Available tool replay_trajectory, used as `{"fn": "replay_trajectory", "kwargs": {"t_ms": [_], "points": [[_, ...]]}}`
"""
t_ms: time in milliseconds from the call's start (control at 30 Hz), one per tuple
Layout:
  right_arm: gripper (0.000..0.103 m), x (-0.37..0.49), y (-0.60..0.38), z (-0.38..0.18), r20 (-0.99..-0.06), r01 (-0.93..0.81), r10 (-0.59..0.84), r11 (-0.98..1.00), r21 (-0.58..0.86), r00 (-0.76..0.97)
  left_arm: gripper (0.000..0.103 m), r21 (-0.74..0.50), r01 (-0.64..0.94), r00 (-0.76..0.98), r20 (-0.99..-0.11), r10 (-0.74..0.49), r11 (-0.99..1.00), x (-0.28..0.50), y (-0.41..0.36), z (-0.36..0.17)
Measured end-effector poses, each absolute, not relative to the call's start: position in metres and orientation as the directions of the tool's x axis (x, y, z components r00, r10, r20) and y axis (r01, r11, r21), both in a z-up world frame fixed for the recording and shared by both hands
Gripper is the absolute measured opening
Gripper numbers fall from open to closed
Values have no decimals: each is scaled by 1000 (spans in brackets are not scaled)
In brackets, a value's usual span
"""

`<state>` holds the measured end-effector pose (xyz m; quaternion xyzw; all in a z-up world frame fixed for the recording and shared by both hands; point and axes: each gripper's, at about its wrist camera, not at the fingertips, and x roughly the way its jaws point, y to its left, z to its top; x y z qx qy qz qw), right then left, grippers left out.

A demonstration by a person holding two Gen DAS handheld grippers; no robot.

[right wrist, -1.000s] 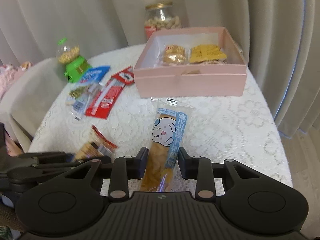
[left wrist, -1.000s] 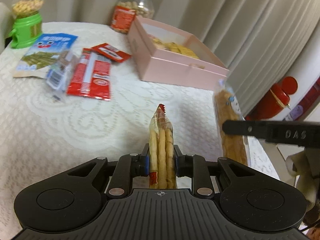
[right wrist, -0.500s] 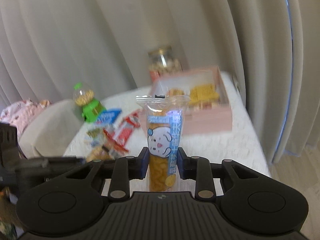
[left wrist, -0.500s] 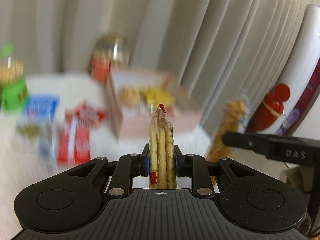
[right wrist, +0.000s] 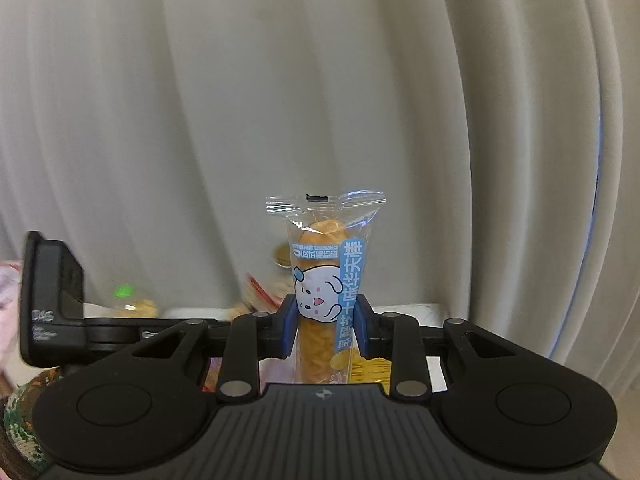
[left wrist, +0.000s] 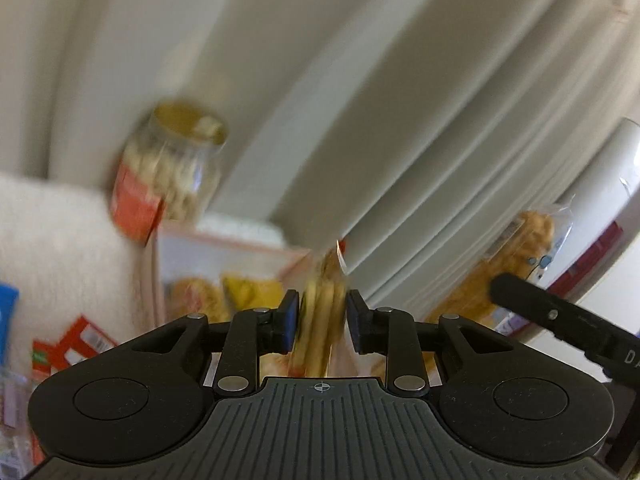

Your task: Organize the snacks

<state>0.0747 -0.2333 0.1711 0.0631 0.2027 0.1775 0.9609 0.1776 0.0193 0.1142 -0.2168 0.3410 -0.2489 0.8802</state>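
In the left wrist view my left gripper [left wrist: 322, 316] hangs above the near side of the pink box [left wrist: 224, 240], jaws opening. The breadstick pack [left wrist: 320, 320] is still between the blue pads, blurred, with a thin gap on either side. The box holds two yellow snack packs [left wrist: 248, 292]. My right gripper [right wrist: 326, 320] is shut on a clear pack with a blue label and a cartoon face [right wrist: 324, 268], held upright in front of the curtain. In the left wrist view that pack [left wrist: 516, 252] is at the right, level with the box's right end.
A nut jar with a red label [left wrist: 172, 176] stands behind the box. Red packets [left wrist: 76, 336] and a blue one [left wrist: 6, 304] lie on the lace tablecloth to the left. A green dispenser [right wrist: 124, 292] is at the far left. Curtain folds close off the back.
Both grippers rose and swung toward the pink box, so the table has dropped low in both views. The breadstick pack now sits loose and blurred between the left pads. The right grip is unchanged.
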Motion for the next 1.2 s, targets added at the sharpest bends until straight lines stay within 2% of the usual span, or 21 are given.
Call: {"fn": "replay_trajectory", "kwargs": {"t_ms": [133,233,333,500,633,733,933,1067,1200], "points": [[28,129,-218,150,-482,-296,360,933,207,799,29,-580,257,680,-460,-571,773,185,56,97],[29,178,-205,120,-601,-287,392,920,268,696,29,-538,173,752,-469,-463,825,176,90,86],[36,216,-198,88,-666,-216,395,916,338,633,29,-469,93,799,-492,-347,878,158,121,71],[53,218,-184,81,-668,-190,365,928,322,648,29,-487,-89,810,-543,-222,869,124,176,43],[53,211,-154,85,-681,-256,381,925,281,626,29,-465,-187,778,-608,-158,866,97,200,27],[53,205,-112,85,-701,-335,407,909,248,585,29,-426,-164,753,-637,-167,890,85,196,22],[53,193,-14,71,-739,-479,372,874,76,562,29,-282,-98,726,-677,-125,954,67,182,19],[43,209,39,49,-761,-447,232,890,-85,606,29,-262,-81,720,-682,-125,962,51,182,17],[43,228,42,37,-796,-415,222,909,-41,563,29,-286,-75,713,-685,-150,955,46,188,13]]}}
